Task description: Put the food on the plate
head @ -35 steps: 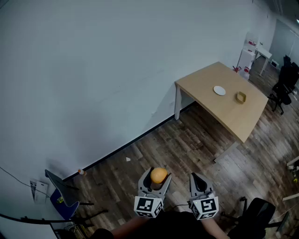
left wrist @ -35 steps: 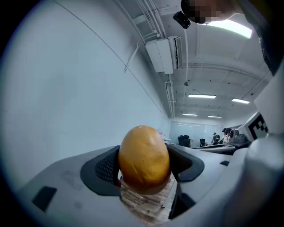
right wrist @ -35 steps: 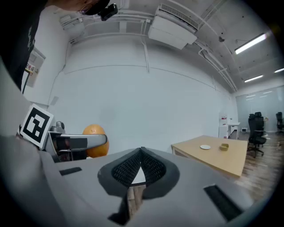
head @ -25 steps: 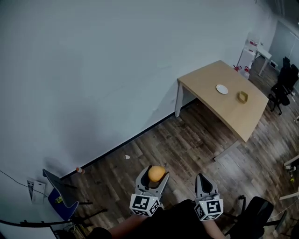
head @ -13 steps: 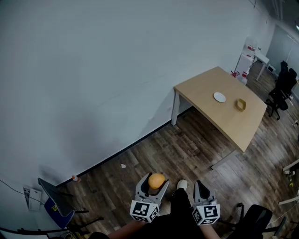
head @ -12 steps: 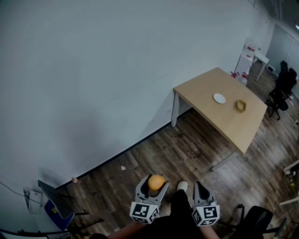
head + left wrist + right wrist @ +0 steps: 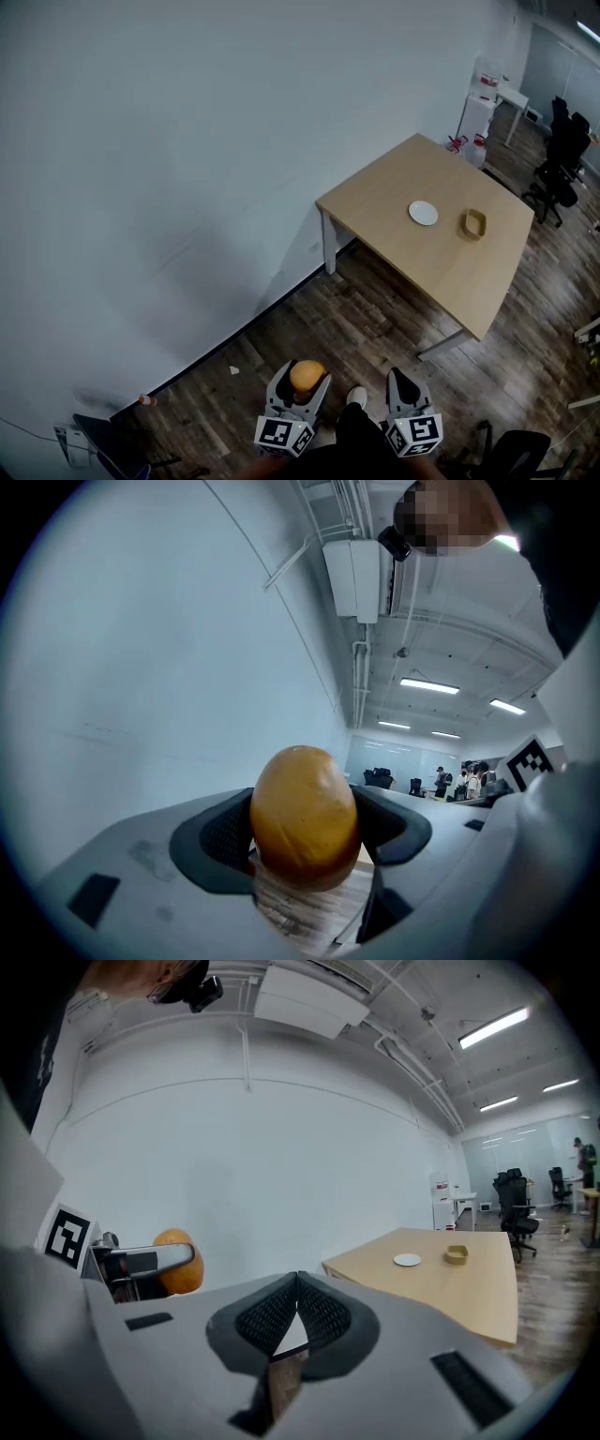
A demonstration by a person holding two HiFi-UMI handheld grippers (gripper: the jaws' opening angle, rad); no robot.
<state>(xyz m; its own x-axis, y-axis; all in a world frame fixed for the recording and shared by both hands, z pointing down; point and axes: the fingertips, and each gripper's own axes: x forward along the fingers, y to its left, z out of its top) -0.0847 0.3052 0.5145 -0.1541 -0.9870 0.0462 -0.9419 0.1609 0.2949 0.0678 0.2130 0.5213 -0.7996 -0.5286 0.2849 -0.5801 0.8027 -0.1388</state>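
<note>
Wood floor [image 7: 375,319] btw left tool [image 7: 302,382] w/ food [image 7: 307,373] & table [image 7: 441,258], plate [image 7: 423,213].

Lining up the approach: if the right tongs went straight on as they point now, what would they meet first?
Probably the white wall; nothing shows in between. The table and plate lie right of that line, though depth is unclear.

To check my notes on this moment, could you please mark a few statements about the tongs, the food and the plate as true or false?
The left tongs grip the orange food. True.
The right tongs are open. False: they are shut, with nothing between them.
The white plate lies on the wooden table. True.
The food already sits on the plate. False: the left tongs hold it, away from the table.
</note>
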